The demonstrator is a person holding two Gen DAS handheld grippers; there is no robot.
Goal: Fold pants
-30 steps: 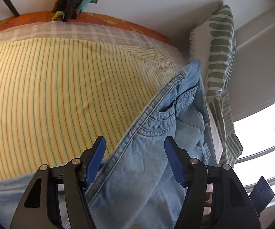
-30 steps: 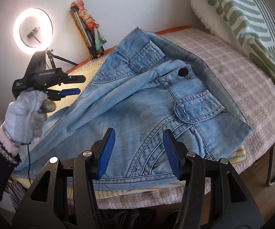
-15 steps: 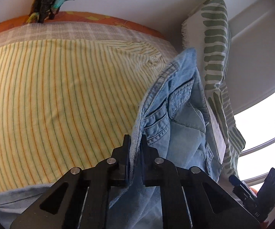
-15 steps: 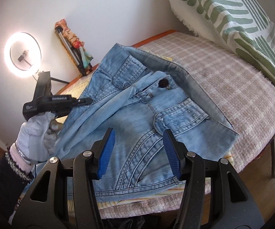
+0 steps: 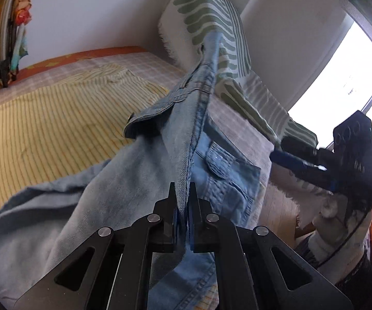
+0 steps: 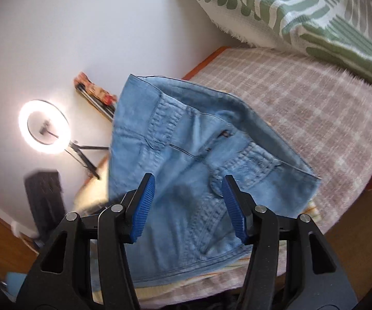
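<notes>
Yellow striped sheet (image 5: 46, 118): spread over the left part of the bed, beneath the trouser legs.
Left gripper (image 5: 183, 214): pressed together on the side seam of the jeans (image 5: 186, 134), with denim pinched between the pads; the jaws have just been closing onto this edge.
Jeans, position: one side is raised off the checked blanket (image 6: 315, 118), the seam drawn taut from the pinch up to the waistband, while the pocket side lies lower, on the bed.
Step in hand: judged to be the first fold, one half being carried across the other.
Right gripper (image 6: 189, 204): spread apart, nothing held between the pads; the jaws have just been opening a little. It is hovering above the pocket area.
Green patterned pillow (image 6: 289, 13): propped at the far right, apart from the jeans.
Next move: the lifted edge is probably to be laid over the lower half, with seams aligned; the free side may need to be pinned or gripped.
</notes>
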